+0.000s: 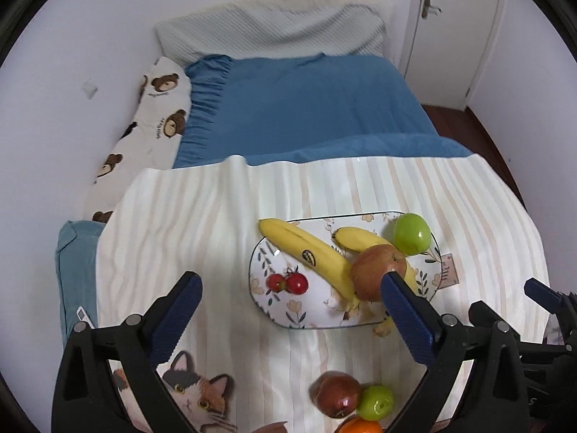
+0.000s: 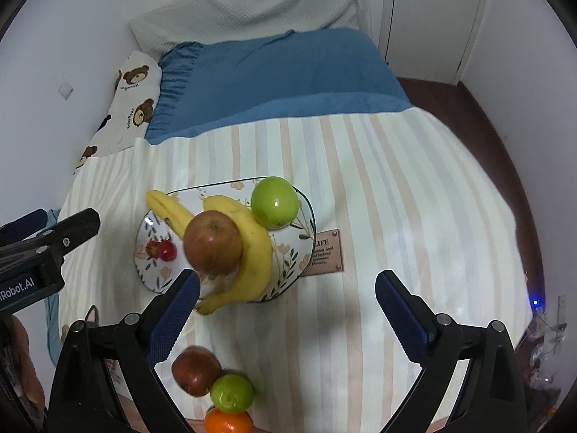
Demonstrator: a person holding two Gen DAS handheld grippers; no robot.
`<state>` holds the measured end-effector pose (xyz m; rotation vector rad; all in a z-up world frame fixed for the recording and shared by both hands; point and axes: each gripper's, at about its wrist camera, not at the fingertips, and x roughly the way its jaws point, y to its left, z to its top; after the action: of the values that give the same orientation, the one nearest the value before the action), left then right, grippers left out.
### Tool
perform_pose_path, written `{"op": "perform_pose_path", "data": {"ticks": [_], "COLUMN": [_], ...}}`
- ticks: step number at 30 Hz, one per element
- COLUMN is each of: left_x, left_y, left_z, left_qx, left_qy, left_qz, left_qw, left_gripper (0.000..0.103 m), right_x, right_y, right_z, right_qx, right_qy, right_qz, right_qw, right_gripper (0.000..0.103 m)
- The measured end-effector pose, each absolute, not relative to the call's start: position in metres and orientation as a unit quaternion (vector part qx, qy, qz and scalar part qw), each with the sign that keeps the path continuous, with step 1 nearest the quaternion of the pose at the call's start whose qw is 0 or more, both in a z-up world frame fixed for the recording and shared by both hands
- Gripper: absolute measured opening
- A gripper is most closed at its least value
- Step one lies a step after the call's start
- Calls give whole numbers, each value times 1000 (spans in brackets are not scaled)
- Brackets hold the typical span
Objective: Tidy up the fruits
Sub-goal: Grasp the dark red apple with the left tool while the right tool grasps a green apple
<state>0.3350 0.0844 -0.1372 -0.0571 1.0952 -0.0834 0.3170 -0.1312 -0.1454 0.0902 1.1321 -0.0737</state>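
The plate (image 1: 274, 310), sitting on the striped cloth (image 1: 202, 216) over the bed (image 1: 306, 108), already held two bananas, a red apple (image 1: 375, 270), a green apple (image 1: 411, 232) and cherry tomatoes (image 1: 288, 282), presumably gathered there to tidy them. The long banana (image 1: 310, 256) lay with its long axis running from the upper left of the plate down to the lower right. Three fruits waited loose at the frame's bottom: a dark apple (image 2: 194, 371), a small green fruit (image 2: 230, 393) and an orange (image 2: 227, 422). The left gripper (image 1: 290, 294) and the right gripper (image 2: 286, 290) both had jaws wide apart, holding nothing.

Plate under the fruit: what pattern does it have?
White plate with a dark rim and painted flowers and leaves; clearest in the left wrist view.
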Motion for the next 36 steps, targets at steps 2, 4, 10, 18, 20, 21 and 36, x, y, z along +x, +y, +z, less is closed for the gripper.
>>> {"op": "perform_pose_path", "data": {"ticks": [2,4,10,18,20,21,36], "left_x": [321,310,272,238,234,233,226], "left_y": [88,90,94,106,109,110,110], "left_z": [-130,-124,-105,-131,-153,-162,-278], "left_qx": [-32,-32,-39,-36,-36,-36,-32], "left_qy": [512,504,481,512,534,545,651], "left_qz": [-34,-31,-31,-19,-11,-7,-9], "left_qw": [858,862,875,858,844,838,758], "left_gripper": [101,101,101,101,101,101,101], "right_x": [305,292,253,221,218,217,220], "right_y": [-129,-126,-114,-101,-98,-97,-50], "right_z": [-133,-122,-83,-98,-124,-138,-308], "right_qx": [44,40,28,65,73,79,-20], "right_qy": [525,514,475,509,537,549,645], "right_qz": [-36,-37,-38,8,22,32,89], "right_qw": [849,856,879,858,840,832,759], "right_gripper": [100,100,100,100,100,100,58]}}
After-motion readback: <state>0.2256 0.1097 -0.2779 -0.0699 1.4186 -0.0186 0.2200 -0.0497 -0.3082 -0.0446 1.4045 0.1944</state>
